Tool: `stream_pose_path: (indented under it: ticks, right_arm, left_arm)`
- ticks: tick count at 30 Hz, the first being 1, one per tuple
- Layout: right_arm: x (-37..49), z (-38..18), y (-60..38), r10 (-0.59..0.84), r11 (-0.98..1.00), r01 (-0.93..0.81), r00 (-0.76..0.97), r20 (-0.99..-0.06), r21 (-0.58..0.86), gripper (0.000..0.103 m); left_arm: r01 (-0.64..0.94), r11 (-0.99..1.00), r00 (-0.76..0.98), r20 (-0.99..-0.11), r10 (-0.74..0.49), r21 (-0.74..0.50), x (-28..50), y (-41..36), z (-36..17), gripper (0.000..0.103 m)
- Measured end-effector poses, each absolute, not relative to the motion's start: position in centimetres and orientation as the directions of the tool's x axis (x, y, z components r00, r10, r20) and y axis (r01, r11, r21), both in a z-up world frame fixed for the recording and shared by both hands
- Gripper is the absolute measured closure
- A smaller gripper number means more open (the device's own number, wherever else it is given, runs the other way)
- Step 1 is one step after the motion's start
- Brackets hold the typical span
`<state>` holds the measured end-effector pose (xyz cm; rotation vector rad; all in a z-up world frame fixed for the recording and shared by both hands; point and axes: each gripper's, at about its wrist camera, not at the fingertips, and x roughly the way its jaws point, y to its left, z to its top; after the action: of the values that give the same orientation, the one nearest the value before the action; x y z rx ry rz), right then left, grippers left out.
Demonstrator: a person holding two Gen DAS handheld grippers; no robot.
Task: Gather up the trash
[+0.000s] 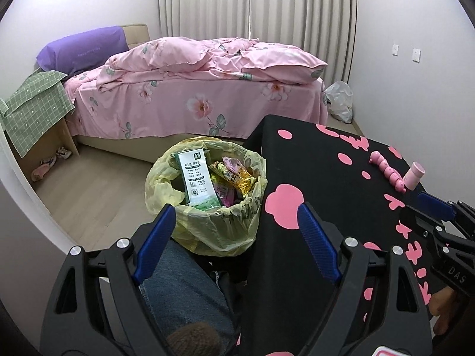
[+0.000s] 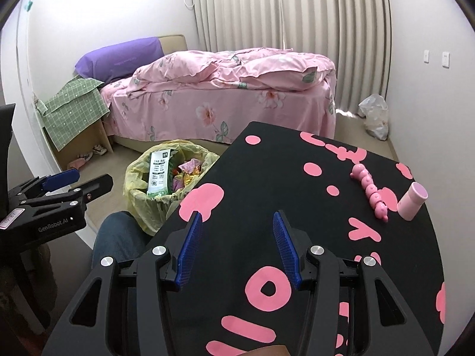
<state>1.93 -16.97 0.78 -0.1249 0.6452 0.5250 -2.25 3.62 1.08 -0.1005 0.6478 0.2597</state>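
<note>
A bin lined with a yellow bag (image 1: 207, 231) (image 2: 139, 207) stands on the floor left of the table. It holds a white and green carton (image 1: 196, 178) (image 2: 160, 175) and several snack wrappers (image 1: 234, 175) (image 2: 190, 172). My left gripper (image 1: 234, 216) is open and empty, just above the bin's near rim and the table's left edge. My right gripper (image 2: 237, 222) is open and empty over the black table with pink shapes (image 2: 267, 184) (image 1: 320, 172).
A pink caterpillar toy (image 2: 371, 190) (image 1: 389, 172) and a pink cylinder (image 2: 411, 201) (image 1: 414, 178) lie at the table's right. A pink bed (image 1: 196, 89) stands behind, a cloth-covered box (image 1: 38, 124) at left, a white plastic bag (image 2: 374, 115) in the corner. My knee (image 1: 184, 290) is below the bin.
</note>
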Motion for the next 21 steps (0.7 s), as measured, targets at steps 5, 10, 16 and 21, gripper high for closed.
stream_pose_path:
  ticks: [5, 10, 16, 21]
  right_arm:
    - [1.74, 1.01, -16.83, 0.432, 0.862, -0.505, 0.676, -0.597, 0.051, 0.056]
    - [1.72, 0.83, -16.61, 0.433, 0.86, -0.508, 0.67, -0.603, 0.052, 0.056]
    - [1.76, 0.83, -16.62, 0.434, 0.858, -0.511, 0.669, -0.603, 0.051, 0.056]
    - [1.79, 0.82, -16.47, 0.439, 0.855, -0.515, 0.665, -0.605, 0.054, 0.056]
  left_arm:
    - [-0.268, 0.963, 0.766, -0.609, 0.205, -0.014, -2.5, 3.8, 1.14, 0.023]
    - [-0.269, 0.963, 0.766, -0.609, 0.206, -0.013, -2.65, 3.79, 1.17, 0.023]
    - [-0.269, 0.963, 0.766, -0.61, 0.206, -0.012, -2.72, 3.76, 1.15, 0.023]
    - [-0.262, 0.965, 0.765, -0.612, 0.202, -0.009, -2.89, 3.77, 1.01, 0.023]
